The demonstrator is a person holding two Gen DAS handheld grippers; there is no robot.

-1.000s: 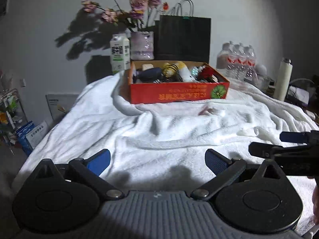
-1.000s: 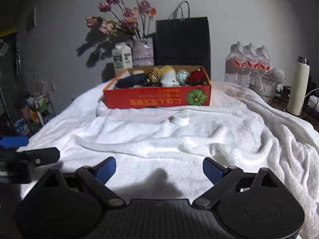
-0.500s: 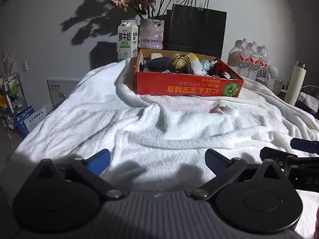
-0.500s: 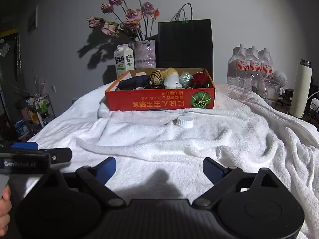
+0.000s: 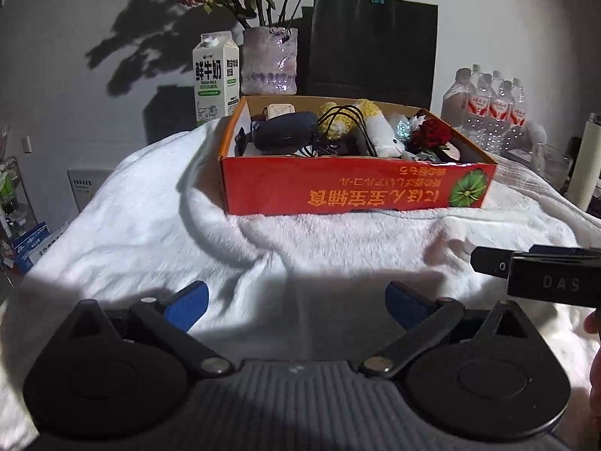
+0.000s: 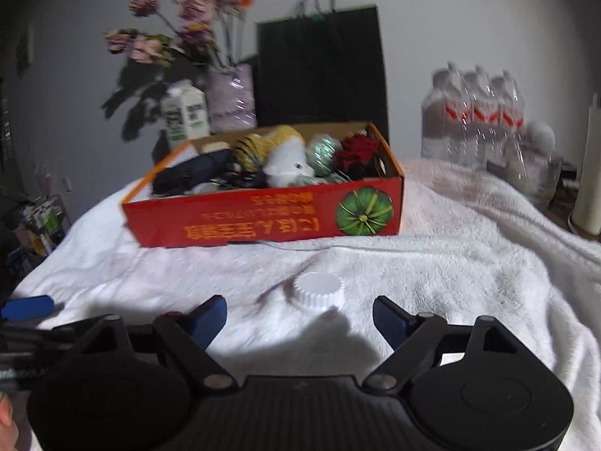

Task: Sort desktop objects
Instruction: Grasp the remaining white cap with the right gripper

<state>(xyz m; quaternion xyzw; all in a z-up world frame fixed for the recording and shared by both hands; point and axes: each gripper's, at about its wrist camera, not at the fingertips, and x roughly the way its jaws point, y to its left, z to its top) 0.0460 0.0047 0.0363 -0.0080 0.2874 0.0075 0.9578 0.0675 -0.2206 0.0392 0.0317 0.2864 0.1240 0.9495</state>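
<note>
That small white ribbed plastic cap [image 6: 318, 294] looks light and stiff on the fluffy white towel [image 6: 469, 263], so pinch its ridged sides; your right gripper [image 6: 299, 314] fingers are wide open, empty.

Both cams sat low over the white towel [image 5: 131, 225], facing the far wall. Left wrist view looked from the near left, right wrist view from the near right, closer in. Both shared the red box [image 5: 353, 191] [image 6: 263, 218], black bag [image 5: 372, 45] [image 6: 321, 67] and bottles [image 5: 492, 105] [image 6: 473, 116].
</note>
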